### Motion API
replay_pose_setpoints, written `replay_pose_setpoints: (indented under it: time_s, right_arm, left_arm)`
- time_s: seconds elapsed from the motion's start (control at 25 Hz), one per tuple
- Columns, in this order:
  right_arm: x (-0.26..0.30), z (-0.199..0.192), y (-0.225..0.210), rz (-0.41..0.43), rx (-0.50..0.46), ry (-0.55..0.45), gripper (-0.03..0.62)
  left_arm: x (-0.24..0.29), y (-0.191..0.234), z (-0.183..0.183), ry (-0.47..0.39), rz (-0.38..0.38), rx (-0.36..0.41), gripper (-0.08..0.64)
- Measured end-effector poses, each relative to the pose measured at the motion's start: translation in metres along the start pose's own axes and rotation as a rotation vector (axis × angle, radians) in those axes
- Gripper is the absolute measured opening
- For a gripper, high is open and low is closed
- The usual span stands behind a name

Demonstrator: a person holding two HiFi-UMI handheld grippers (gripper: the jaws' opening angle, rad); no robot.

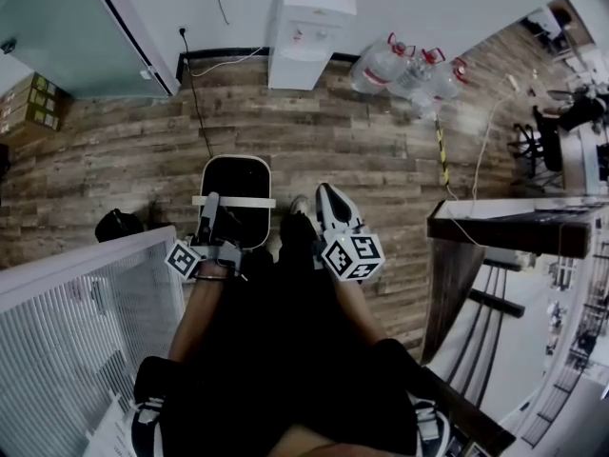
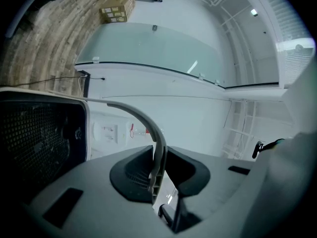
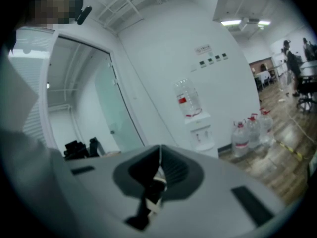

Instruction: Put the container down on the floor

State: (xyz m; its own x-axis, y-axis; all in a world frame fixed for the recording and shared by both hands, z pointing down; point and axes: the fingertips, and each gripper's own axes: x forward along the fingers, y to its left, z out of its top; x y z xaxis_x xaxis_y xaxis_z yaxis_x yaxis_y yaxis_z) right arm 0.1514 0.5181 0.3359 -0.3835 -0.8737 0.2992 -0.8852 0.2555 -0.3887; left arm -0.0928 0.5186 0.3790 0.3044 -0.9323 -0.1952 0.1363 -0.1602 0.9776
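Observation:
The container [image 1: 235, 161] is a black bin with a white rim and a white bail handle [image 1: 233, 202]. In the head view it hangs over the wooden floor just ahead of the person's feet. My left gripper [image 1: 211, 215] is shut on that handle. In the left gripper view the handle [image 2: 148, 125] arches up from the bin's mesh wall [image 2: 39, 143] and runs down between the pads of my left gripper [image 2: 157, 168]. My right gripper [image 1: 328, 206] hangs beside the bin, on its right and apart from it. In the right gripper view my right gripper [image 3: 159, 170] has its pads together on nothing.
A white water dispenser [image 1: 306, 31] stands at the far wall, with several water bottles [image 1: 409, 69] to its right. A dark table [image 1: 514, 222] is at the right and a white slatted panel [image 1: 86, 303] at the near left. A cable [image 1: 198, 112] crosses the floor.

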Motion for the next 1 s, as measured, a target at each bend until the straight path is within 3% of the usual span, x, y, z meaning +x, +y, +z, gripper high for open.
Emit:
replay_pose_setpoints:
  time_s: [0.52,1.0]
  right_arm:
    - [0.08,0.027,-0.046,0.026,0.002,0.028,0.034]
    - [0.198,0.087,-0.112,0.097,0.001,0.083,0.034]
  left_arm:
    - [0.057,0.033,0.024,-0.053,0.04,0.033,0.089]
    - [0.176,0.063,0.034,-0.117,0.057,0.047,0.086]
